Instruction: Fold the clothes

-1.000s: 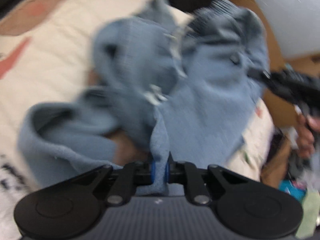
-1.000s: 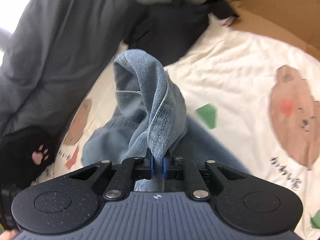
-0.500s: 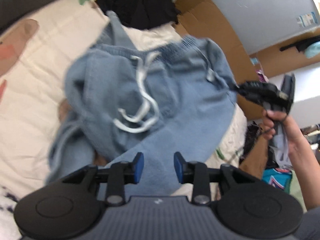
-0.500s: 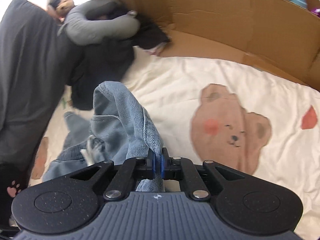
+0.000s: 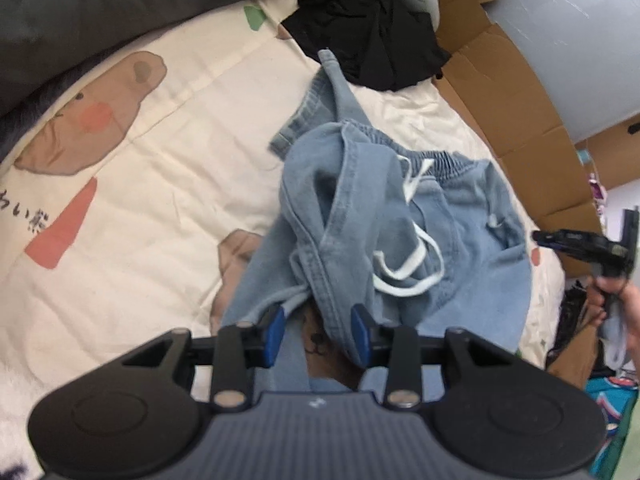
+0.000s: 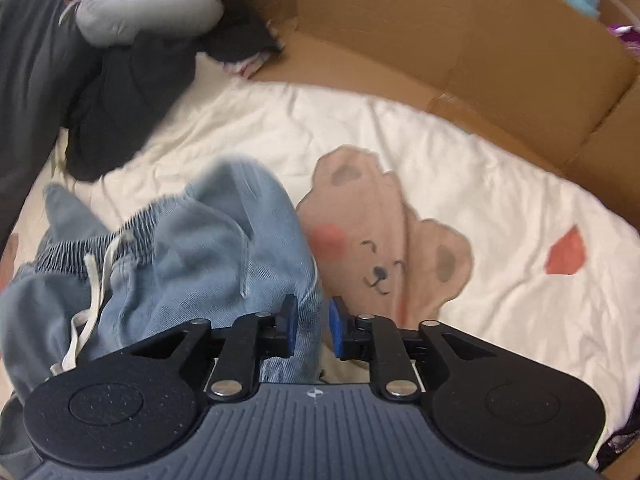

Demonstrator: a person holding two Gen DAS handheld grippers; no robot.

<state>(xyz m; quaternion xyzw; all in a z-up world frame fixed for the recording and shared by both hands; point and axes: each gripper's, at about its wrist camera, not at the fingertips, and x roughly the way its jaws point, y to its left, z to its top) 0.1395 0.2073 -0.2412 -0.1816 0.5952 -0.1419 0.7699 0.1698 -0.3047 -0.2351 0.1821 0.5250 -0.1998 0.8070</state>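
Light blue denim shorts with a white drawstring lie crumpled on the cream bear-print bedspread. My left gripper is open just above the near edge of the shorts, with cloth lying between its jaws but not pinched. My right gripper is open, with the shorts' edge still lying between its blue pads. The right gripper also shows in the left wrist view, at the far right beside the shorts, held in a hand.
A black garment and a grey pillow lie at the head of the bed. A dark grey blanket lies along one side. Cardboard sheets line the far edge of the bed.
Both grippers have opened and let go of the shorts. The shorts have dropped from hanging in the air onto the bedspread in a heap.
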